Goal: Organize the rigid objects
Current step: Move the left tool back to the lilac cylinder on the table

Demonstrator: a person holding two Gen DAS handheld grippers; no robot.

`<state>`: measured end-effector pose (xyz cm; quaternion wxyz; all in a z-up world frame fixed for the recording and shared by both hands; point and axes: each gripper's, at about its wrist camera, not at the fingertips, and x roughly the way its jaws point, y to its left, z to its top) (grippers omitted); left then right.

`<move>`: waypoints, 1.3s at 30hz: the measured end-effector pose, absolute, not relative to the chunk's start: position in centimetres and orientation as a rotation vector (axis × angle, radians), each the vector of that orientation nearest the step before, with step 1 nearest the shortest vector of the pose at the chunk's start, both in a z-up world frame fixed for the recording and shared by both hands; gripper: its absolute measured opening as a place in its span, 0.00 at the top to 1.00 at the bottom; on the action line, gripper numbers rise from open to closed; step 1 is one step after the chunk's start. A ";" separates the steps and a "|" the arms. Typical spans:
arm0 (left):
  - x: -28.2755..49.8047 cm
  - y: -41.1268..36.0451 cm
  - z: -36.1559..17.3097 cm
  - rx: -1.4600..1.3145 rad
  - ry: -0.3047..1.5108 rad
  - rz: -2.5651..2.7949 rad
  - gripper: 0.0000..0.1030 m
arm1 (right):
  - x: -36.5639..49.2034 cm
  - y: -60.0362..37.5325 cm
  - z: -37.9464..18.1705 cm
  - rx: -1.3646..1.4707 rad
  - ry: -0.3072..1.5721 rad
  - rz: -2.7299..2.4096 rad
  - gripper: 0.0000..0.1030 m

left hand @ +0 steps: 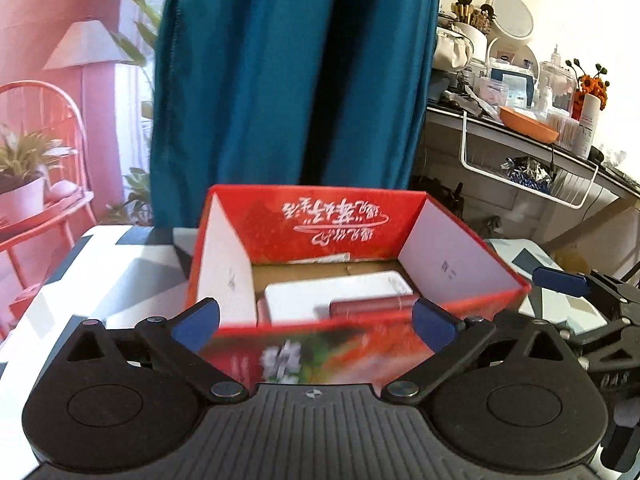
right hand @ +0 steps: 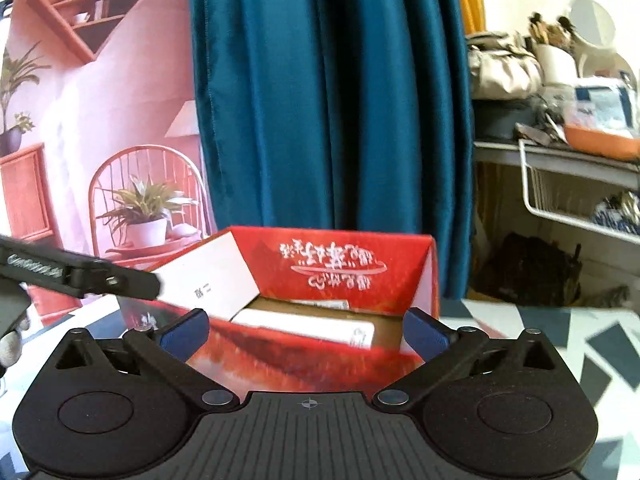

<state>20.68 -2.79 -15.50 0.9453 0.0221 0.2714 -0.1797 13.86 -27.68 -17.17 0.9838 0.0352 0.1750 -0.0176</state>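
An open red cardboard box (left hand: 340,220) with white script stands on the patterned table. Inside lie a white flat box (left hand: 336,300) and a dark red bar-shaped item (left hand: 372,306). My left gripper (left hand: 316,322) is open and empty, its blue pads astride the box's near wall. My right gripper (right hand: 304,334) is open and empty at the near wall of the same box (right hand: 340,260), where the white box (right hand: 308,328) shows. The right gripper also shows at the right of the left wrist view (left hand: 560,282). The left gripper's finger (right hand: 80,274) crosses the right wrist view.
A teal curtain (left hand: 288,80) hangs right behind the box. A cluttered shelf with a wire basket (left hand: 532,176) stands to the right. A pink wall mural with a chair and plants (right hand: 140,208) is at the left. The table (left hand: 100,276) has a grey and white pattern.
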 end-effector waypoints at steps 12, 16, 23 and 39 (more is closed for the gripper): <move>15.0 -1.9 -20.6 0.011 0.608 -0.364 0.00 | 8.2 -26.9 -23.9 0.050 0.456 -0.178 0.00; 14.2 -1.4 -22.3 -0.007 0.647 -0.354 0.00 | 6.8 -25.9 -25.4 -0.014 0.485 -0.191 0.01; 14.0 -1.4 -23.4 -0.002 0.678 -0.334 0.00 | 6.2 -24.9 -26.2 -0.061 0.502 -0.161 0.10; 13.8 -1.2 -23.7 -0.031 0.692 -0.325 0.06 | 7.4 -25.5 -26.8 -0.030 0.571 -0.134 0.19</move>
